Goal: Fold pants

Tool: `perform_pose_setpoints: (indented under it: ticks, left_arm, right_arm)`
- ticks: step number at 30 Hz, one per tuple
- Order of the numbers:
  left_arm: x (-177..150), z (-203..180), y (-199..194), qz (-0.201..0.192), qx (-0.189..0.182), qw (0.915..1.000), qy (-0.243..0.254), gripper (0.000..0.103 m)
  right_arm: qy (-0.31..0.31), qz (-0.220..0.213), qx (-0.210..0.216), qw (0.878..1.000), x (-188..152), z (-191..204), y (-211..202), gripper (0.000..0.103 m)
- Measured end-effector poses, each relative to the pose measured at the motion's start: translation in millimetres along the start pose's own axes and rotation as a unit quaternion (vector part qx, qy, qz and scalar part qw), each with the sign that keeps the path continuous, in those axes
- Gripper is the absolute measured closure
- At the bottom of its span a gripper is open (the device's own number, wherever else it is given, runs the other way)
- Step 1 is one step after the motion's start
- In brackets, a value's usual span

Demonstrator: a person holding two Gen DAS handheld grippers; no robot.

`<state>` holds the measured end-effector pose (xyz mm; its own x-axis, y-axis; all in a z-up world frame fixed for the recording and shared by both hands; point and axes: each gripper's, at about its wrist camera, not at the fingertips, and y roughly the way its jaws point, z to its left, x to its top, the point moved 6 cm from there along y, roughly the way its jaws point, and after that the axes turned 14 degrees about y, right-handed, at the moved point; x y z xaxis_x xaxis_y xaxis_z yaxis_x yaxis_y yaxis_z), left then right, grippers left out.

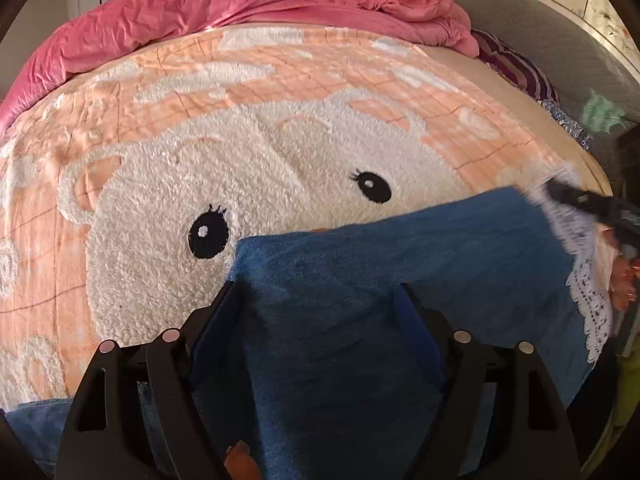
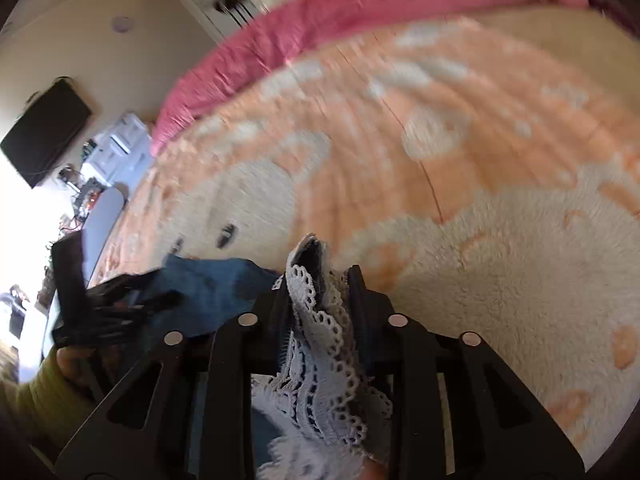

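**Ana:** What is the scene showing?

**Ben:** Blue pants with a white lace hem are being held over a bed covered by a peach blanket bearing a big cream bear face. The pants are hanging in front of the bear's chin, below its two black eyes. A crumpled pink duvet is lying beyond the blanket's far edge.

**Ana:** What are the grippers doing?

**Ben:** The left gripper is sitting with blue cloth draped across and between its fingers; the jaws are standing apart, and the pictures are not showing whether they are actually pinching the fabric. The right gripper is clamping the lace hem, jaws close together on it, at the pants' edge farthest from the left gripper. Its view is blurring heavily, suggesting fast motion.

**Ana:** What could be going wrong from here?

**Ben:** Likely the lace is the weak point: it is thin and open, so a quick pull could be tearing it or letting it slide out. If the left side is only resting on the cloth, that end could be dropping and bunching onto the fluffy blanket, leaving a crooked fold. The pile may also be dragging at the fabric.
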<state>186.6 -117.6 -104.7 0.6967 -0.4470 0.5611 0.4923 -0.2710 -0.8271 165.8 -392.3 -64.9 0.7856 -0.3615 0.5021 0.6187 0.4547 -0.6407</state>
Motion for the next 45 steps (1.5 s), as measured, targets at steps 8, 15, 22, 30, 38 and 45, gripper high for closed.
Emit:
perform_pose_setpoints:
  ticks: [8,15,22,30,38,45]
  left_arm:
    - [1,-1,4,0.001,0.002,1.0,0.006,0.024]
    - [0,0,8,-0.001,0.004,0.9999,0.012,0.023]
    - [-4,9,-33,-0.043,-0.011,0.9987,-0.026,0.024]
    - [-47,-19,-60,-0.033,0.014,0.9992,0.02,0.024]
    - [-85,-6,-58,-0.015,0.005,0.9996,0.023,0.023]
    - [-91,8,-64,-0.037,-0.013,0.9992,0.005,0.024]
  right_arm:
    - [-0.056,-0.021,-0.109,0.992,10,-9,10,0.099]
    - [-0.05,-0.003,-0.123,0.991,5,-26,24,0.091]
    - [-0.012,-0.079,-0.082,0.993,1,-13,-51,0.062]
    - [-0.1,-0.019,-0.102,0.99,-68,36,-41,0.058]
    - [-0.119,0.058,-0.175,0.976,-108,12,-24,0.059]
    - [-0.12,0.053,-0.179,0.975,-112,10,-21,0.059]
